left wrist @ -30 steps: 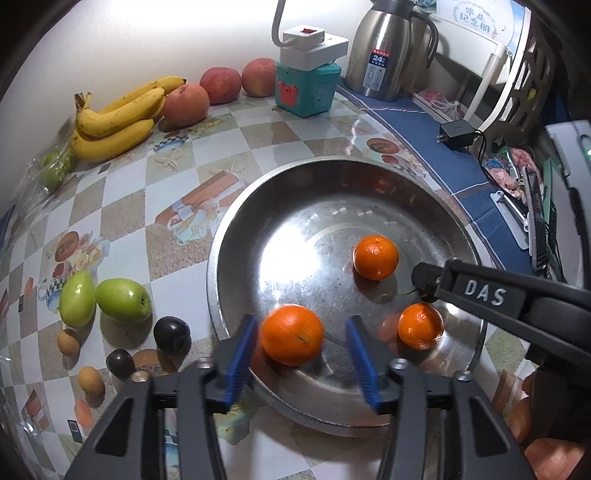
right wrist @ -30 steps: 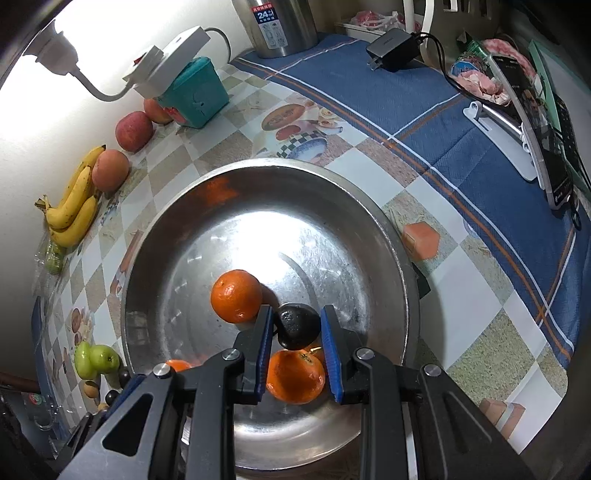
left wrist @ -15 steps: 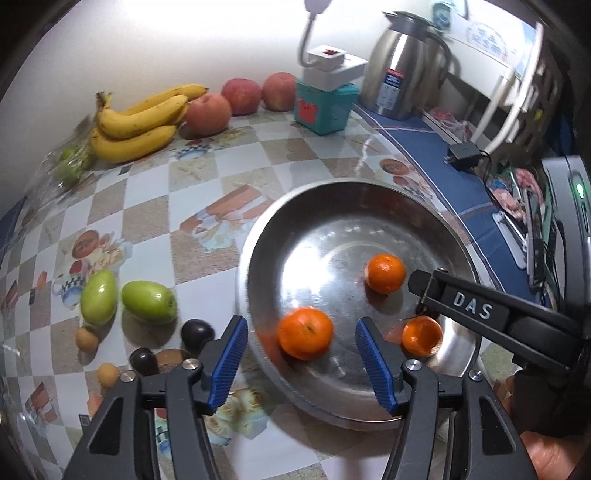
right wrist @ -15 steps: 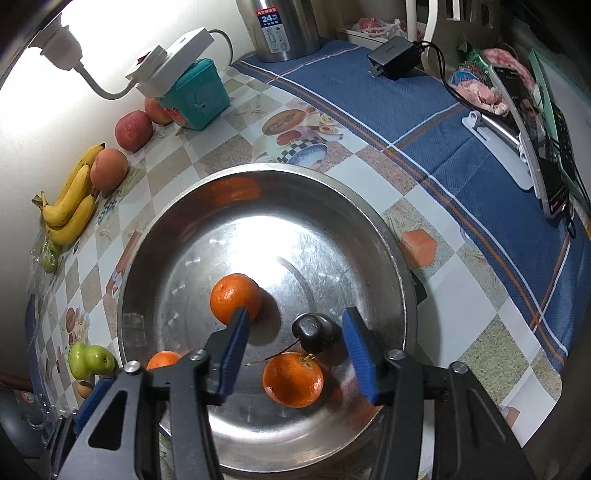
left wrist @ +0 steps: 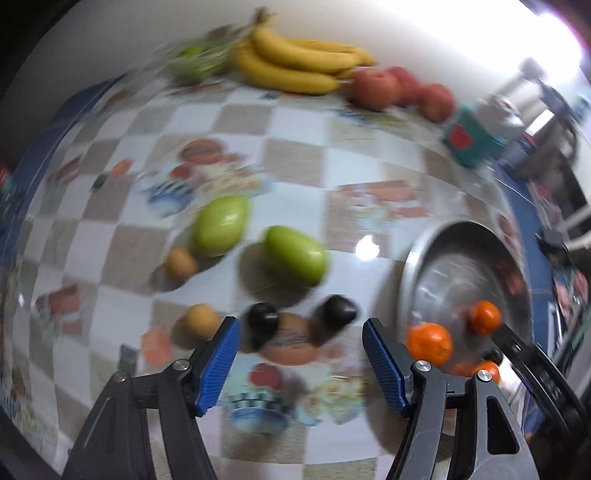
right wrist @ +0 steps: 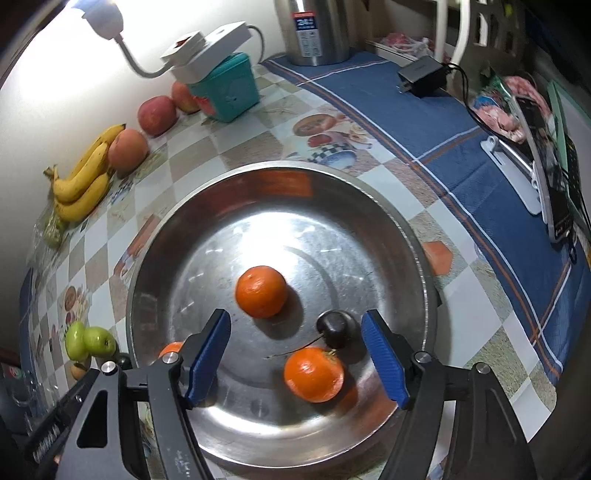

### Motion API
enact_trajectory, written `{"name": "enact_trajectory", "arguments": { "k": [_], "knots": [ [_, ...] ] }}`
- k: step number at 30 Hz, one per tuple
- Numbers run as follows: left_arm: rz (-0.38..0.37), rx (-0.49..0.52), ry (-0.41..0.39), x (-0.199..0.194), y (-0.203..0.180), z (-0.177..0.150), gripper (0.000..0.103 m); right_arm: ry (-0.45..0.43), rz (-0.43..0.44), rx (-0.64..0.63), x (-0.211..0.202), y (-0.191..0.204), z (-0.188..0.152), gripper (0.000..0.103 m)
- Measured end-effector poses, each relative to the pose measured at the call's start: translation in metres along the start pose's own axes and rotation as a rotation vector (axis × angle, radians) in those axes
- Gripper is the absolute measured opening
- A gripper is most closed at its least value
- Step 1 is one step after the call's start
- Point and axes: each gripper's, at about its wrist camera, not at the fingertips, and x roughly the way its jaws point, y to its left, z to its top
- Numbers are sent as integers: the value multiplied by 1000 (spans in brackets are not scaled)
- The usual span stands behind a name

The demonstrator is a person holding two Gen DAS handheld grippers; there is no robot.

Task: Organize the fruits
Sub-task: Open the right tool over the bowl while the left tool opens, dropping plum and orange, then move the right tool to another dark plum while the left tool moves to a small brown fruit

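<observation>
Both grippers have just been opening and hold nothing. Left gripper (left wrist: 301,360) hangs over the checked tablecloth (left wrist: 295,162), its blue pads spread wide, with two dark plums (left wrist: 334,312) lying on the cloth between and just past the tips. This view is blurred. Right gripper (right wrist: 295,354) hangs over the big metal pan (right wrist: 413,236), its pads also spread wide and touching no fruit.

The pan sits on the tablecloth. Inside it are three oranges: one near the middle (right wrist: 261,291), one near the front (right wrist: 314,373) and one mostly hidden behind the right gripper's left finger (right wrist: 170,349). A small dark plum (right wrist: 334,326) with a thin stem lies in the pan too, touching the front orange and just beside the gripper's right pad.

By the wall lie yellow bananas (right wrist: 83,177) and three red apples (right wrist: 127,149) in a row, next to a teal box (right wrist: 231,92). A silver kettle (right wrist: 314,33) stands on a blue cloth (right wrist: 443,129).

To the left of the pan, out on the tablecloth, lie two green fruits (left wrist: 295,254) close together. Near them are two little tan fruits (left wrist: 181,263), well apart from the bananas.
</observation>
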Motion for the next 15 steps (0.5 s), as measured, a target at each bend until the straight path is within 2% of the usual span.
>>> {"name": "enact_trajectory", "arguments": {
  "k": [2, 4, 6, 7, 13, 15],
  "knots": [
    [15, -55, 11, 1, 14, 0, 72, -1, 1, -23, -1, 5, -1, 74],
    [27, -99, 19, 1, 24, 1, 79, -4, 2, -50, -2, 12, -3, 74],
    [39, -138, 24, 2, 33, 1, 97, -7, 5, -69, -3, 17, -5, 75],
    [44, -160, 26, 3, 38, 0, 99, -7, 7, -82, -3, 19, -5, 75],
    [64, -217, 48, 7, 50, 0, 103, -13, 1, -133, -2, 29, -9, 77],
    [68, -231, 59, 9, 53, -2, 103, -16, -2, -141, -2, 31, -8, 83]
  ]
}}
